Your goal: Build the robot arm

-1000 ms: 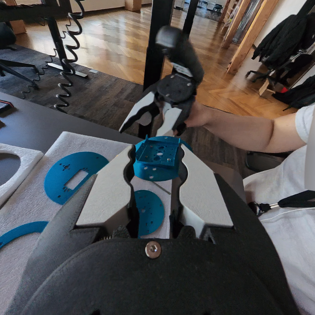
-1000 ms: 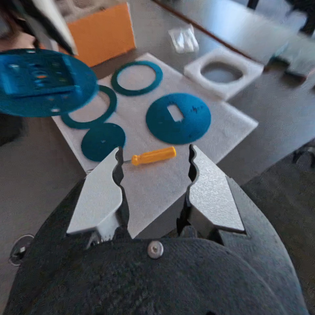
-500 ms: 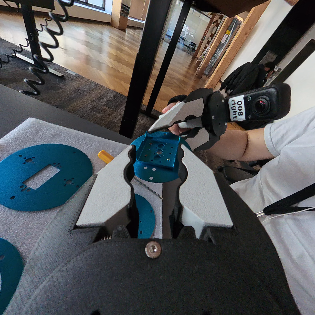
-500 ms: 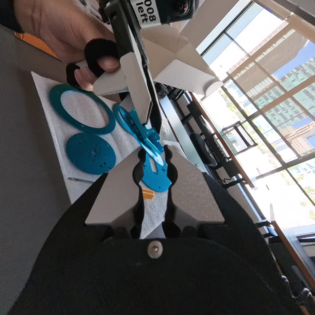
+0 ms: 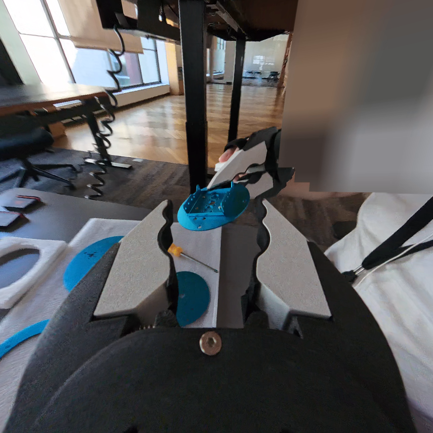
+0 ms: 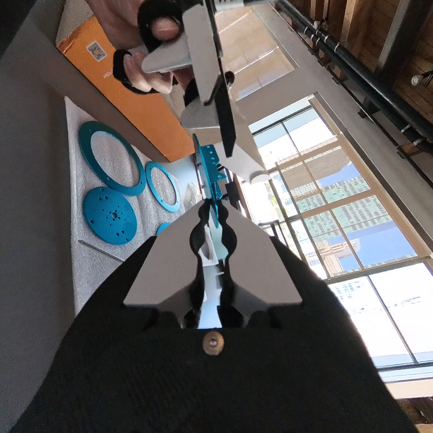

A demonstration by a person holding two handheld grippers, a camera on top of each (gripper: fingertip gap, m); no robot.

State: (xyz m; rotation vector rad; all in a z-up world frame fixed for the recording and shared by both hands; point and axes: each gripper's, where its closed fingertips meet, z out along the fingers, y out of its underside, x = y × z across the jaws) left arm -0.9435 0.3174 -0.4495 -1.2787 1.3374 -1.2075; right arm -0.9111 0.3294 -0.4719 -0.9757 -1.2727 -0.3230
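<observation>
A blue round plate with a U-shaped bracket on it hangs in the air above the white foam mat, tilted. My right gripper is shut on the plate's rim and also shows in the left wrist view, reaching in from the right. My left gripper is open and empty, with its fingertips just short of the plate on either side. An orange-handled screwdriver and a small blue disc lie on the mat under the left gripper.
On the mat lie a large blue disc with a rectangular cut-out, two blue rings and a holed disc. A white foam frame is at left. An orange box stands behind. A person's white shirt is at right. Spacing between my two grippers at the tips: around 5 cm.
My left gripper has opened and let go of the blue plate. My right gripper has closed on its rim and now holds it, tilted, a little farther from the left gripper.
</observation>
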